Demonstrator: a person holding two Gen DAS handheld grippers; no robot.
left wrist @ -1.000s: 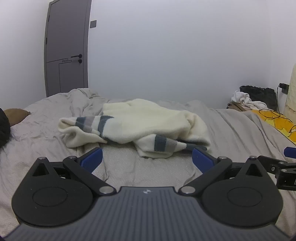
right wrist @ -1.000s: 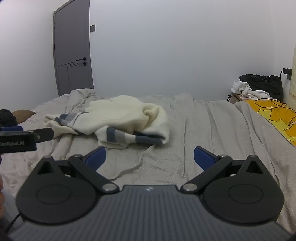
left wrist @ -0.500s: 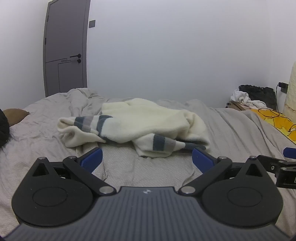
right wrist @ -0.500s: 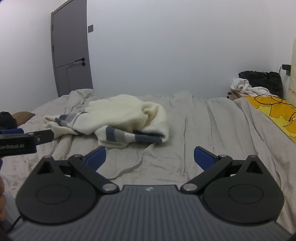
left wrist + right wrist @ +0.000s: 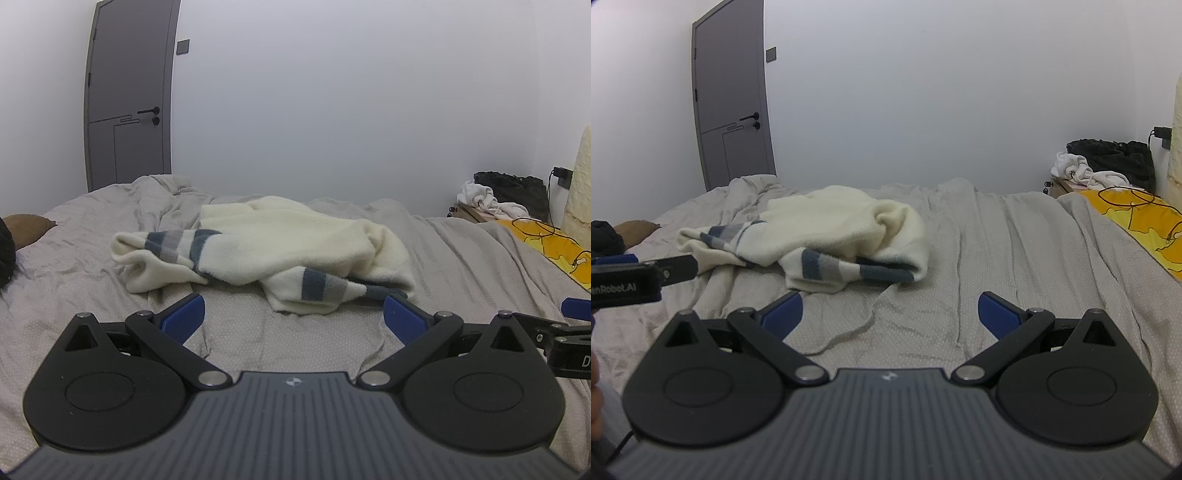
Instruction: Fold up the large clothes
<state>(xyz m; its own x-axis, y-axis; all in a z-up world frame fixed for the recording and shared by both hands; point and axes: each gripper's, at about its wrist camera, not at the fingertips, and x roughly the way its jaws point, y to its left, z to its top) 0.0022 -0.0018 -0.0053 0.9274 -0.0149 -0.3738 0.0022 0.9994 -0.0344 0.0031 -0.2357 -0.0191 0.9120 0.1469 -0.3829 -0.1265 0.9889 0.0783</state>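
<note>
Sweater lies crumpled mid-bed, long axis running 9 to 3, at 12 o'clock of your left tool, at 11 of your right tool; both spread wide, empty.

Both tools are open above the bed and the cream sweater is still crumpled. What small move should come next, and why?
Probably move the left tool forward and down to the striped sleeve just ahead of it. Both tools are open and empty, the right tool too, and the cream sweater lies bunched on the grey bedsheet, so it likely has to be spread out before any fold.
</note>
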